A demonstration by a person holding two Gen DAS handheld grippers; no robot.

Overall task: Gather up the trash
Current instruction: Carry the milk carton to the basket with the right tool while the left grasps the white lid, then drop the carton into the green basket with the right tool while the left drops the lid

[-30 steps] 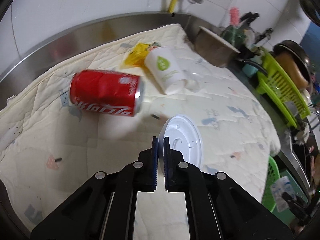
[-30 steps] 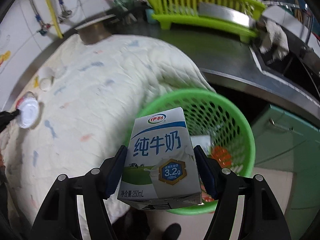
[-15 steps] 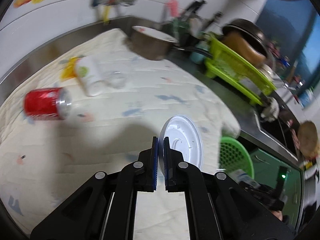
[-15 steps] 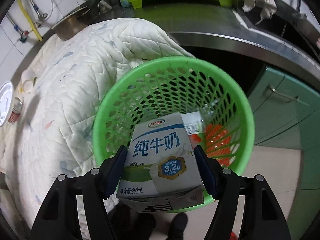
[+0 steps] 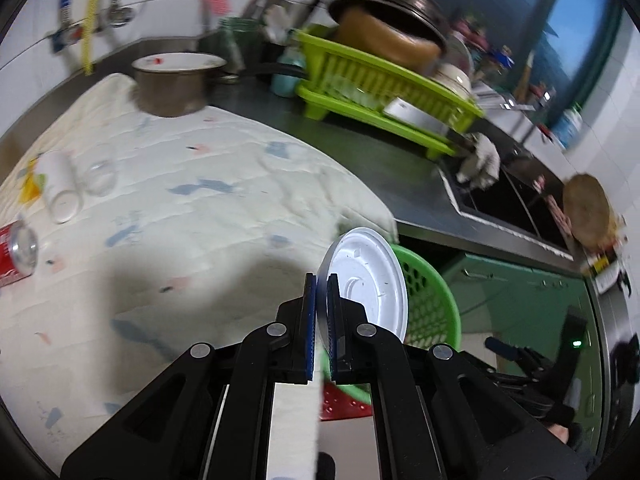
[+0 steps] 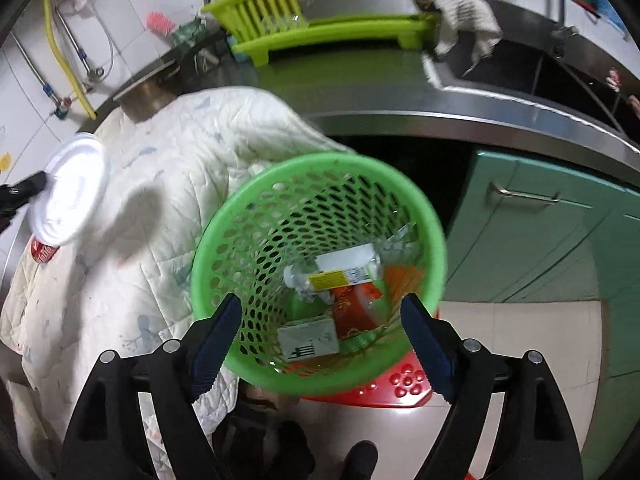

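My left gripper (image 5: 321, 300) is shut on the edge of a white plastic lid (image 5: 370, 280), held on edge in the air above the quilt's right corner, near the green mesh basket (image 5: 436, 300). My right gripper (image 6: 320, 336) is open and empty above the basket (image 6: 224, 240). The milk carton (image 6: 308, 338) lies on the basket's bottom beside a plastic bottle (image 6: 340, 272) and red packaging. The lid also shows in the right wrist view (image 6: 70, 192). A red cola can (image 5: 16, 248), a white paper cup (image 5: 60, 190) and a yellow wrapper (image 5: 30, 184) lie on the quilt.
A quilted cloth (image 5: 180, 208) covers the steel counter. A metal pot (image 5: 172, 88), a lime dish rack (image 5: 380, 92) with pans, a sink (image 5: 508, 200) with a rag and green cabinet doors (image 6: 540, 240) surround it. The basket stands on a red stool (image 6: 400, 384).
My right gripper has opened and the milk carton has dropped into the basket. My left gripper has swung right with the lid, from over the quilt toward the basket.
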